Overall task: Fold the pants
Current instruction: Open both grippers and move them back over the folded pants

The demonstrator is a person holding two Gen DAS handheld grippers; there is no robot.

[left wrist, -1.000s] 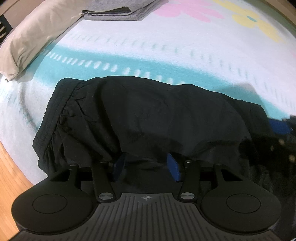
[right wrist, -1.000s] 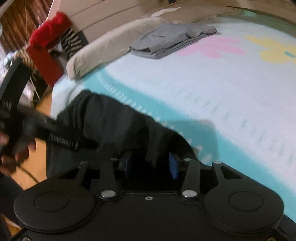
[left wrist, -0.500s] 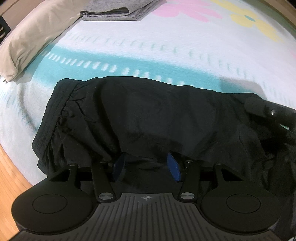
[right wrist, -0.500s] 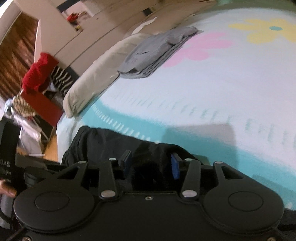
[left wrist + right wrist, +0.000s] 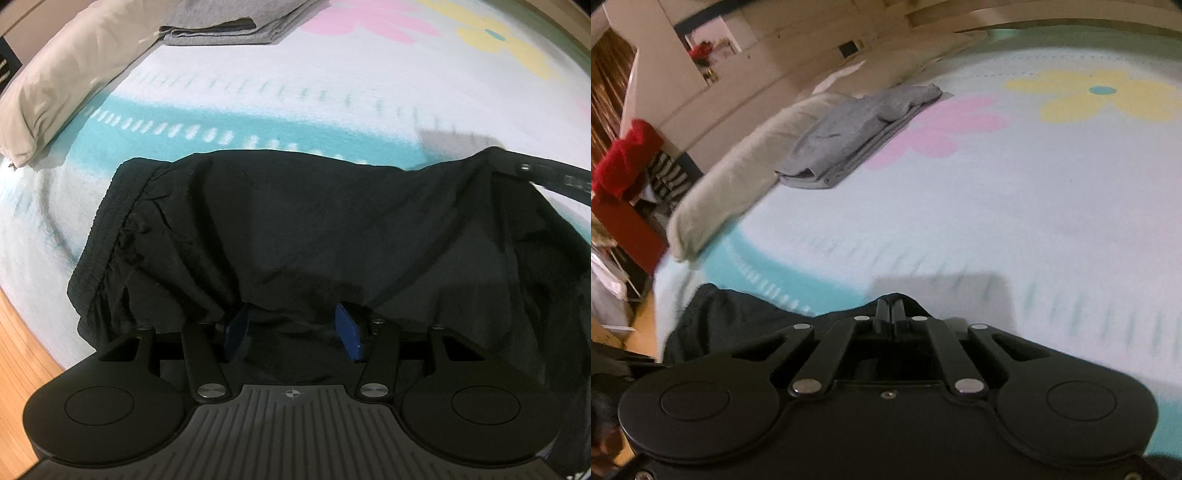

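Observation:
The black pants [image 5: 295,229] lie on the flowered bedspread [image 5: 332,96], elastic waistband at the left. My left gripper [image 5: 291,328] is open, its blue pads spread, with black fabric draped between and over them. My right gripper [image 5: 891,314] is shut on a fold of the pants [image 5: 738,317] and holds it above the bed. It shows in the left wrist view at the right edge [image 5: 554,177], lifting the cloth's far right corner.
A beige pillow [image 5: 66,77] lies at the bed's left end, a folded grey garment [image 5: 229,22] beside it. The wooden floor [image 5: 22,350] shows at the lower left. Red items and furniture [image 5: 624,166] stand beyond the bed.
My right gripper has closed from open onto the pants and lifted the fabric up and toward the far side. The left gripper has stayed in place, open.

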